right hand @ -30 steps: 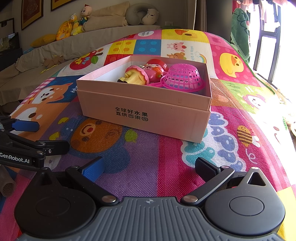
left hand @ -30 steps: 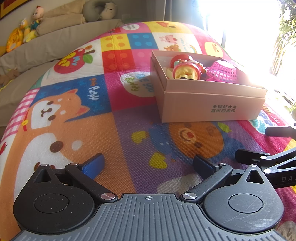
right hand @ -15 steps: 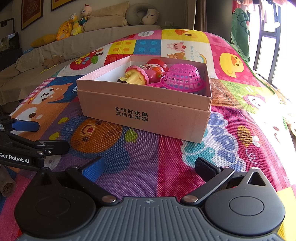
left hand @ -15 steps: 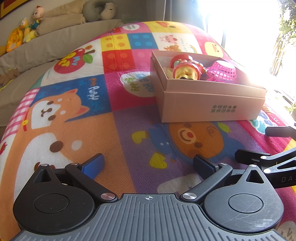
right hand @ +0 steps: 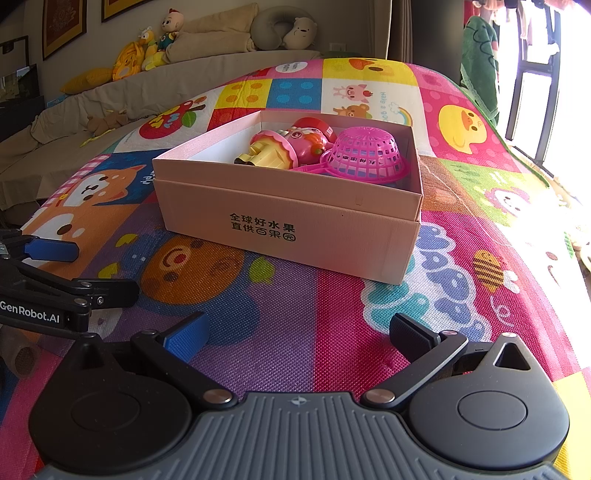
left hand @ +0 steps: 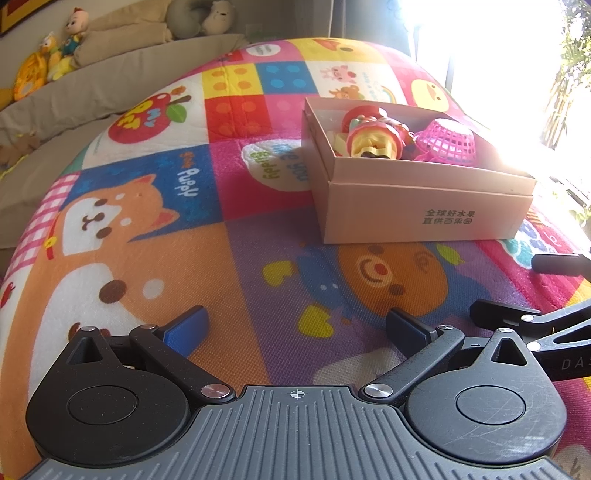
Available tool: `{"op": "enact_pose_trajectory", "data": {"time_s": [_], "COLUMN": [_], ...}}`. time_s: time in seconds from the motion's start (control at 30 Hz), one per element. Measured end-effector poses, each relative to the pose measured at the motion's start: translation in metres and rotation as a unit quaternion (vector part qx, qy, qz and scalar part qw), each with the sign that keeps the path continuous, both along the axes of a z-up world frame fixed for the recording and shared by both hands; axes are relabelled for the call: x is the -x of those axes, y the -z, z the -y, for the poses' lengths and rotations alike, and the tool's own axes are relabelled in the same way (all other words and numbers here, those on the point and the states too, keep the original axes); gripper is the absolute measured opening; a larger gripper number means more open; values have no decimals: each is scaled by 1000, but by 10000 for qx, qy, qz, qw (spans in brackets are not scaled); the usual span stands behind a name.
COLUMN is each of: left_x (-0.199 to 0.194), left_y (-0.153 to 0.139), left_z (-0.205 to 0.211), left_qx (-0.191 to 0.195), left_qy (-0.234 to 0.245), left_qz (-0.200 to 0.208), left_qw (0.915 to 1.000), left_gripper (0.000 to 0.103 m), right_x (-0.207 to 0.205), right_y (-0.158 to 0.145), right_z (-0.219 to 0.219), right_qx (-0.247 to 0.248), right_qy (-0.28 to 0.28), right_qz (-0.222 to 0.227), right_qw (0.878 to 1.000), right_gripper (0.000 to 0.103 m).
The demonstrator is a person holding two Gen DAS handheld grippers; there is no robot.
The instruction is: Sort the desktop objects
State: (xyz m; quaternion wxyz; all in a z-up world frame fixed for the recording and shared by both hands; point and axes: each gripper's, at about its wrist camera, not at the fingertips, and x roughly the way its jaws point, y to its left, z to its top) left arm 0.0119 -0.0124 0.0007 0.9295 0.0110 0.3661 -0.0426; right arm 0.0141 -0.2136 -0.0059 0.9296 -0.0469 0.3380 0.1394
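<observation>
A pink cardboard box [right hand: 295, 218] [left hand: 424, 206] stands on a colourful play mat [right hand: 258, 314] [left hand: 184, 240]. Inside it lie a pink mesh basket [right hand: 364, 155] [left hand: 447, 142], a pink and yellow toy [right hand: 271, 153] [left hand: 373, 142] and a red and pink doll toy [right hand: 310, 138]. My left gripper [left hand: 295, 325] is open and empty, low over the mat, short of the box. My right gripper [right hand: 297, 332] is open and empty, in front of the box. Each gripper shows at the edge of the other's view.
A beige sofa [right hand: 129, 92] with plush toys [right hand: 147, 48] and a neck pillow [right hand: 284, 29] runs along the back. A bright window [left hand: 498, 55] is on the right. The mat's edge drops off at the left and right.
</observation>
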Motion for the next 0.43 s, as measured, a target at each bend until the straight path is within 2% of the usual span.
{"op": "enact_pose_trajectory", "data": {"time_s": [0.43], "left_x": [-1], "left_y": [-1], "left_z": [2], "left_qx": [18], "left_qy": [-23], "left_qz": [3], "left_qw": [10000], "left_gripper": [103], "right_x": [0], "right_y": [0], "right_z": [0], "right_qx": [1], "right_qy": [-1], "right_qz": [1], "right_qw": [10000], "right_gripper": [103]}}
